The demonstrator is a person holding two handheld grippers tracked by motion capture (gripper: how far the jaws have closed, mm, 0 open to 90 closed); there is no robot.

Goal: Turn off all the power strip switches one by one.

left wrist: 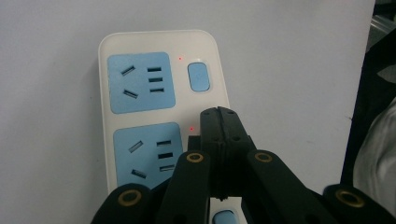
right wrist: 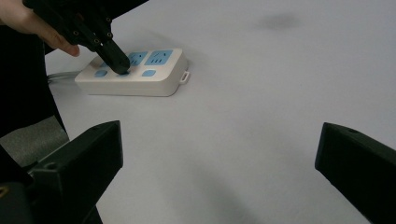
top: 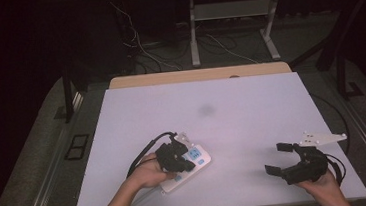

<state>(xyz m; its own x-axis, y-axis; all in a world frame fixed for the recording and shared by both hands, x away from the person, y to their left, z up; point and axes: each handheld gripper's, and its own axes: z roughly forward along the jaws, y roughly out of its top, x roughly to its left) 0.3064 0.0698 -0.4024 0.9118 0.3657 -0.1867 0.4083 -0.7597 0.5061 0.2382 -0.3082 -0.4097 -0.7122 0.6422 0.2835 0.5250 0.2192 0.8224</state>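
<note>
A white power strip (top: 198,160) with blue sockets and blue switch buttons lies on the white table (top: 232,113), near its front left. My left gripper (top: 175,160) is shut, its jaws pressed together with nothing between them. In the left gripper view its tips (left wrist: 218,115) rest on the power strip (left wrist: 140,84) beside the second socket, where a switch sits. Small red lights glow next to the upper switch (left wrist: 198,76). The right gripper view shows the left gripper (right wrist: 122,66) touching a blue button on the strip (right wrist: 140,81). My right gripper (top: 274,158) stands open over bare table at the front right.
The strip's grey cord (right wrist: 60,74) runs off toward the person's side. A faint dark smudge (top: 207,111) marks the table's middle. A wooden edge (top: 198,75) borders the far side. Cables and metal desk legs (top: 193,32) stand on the floor beyond.
</note>
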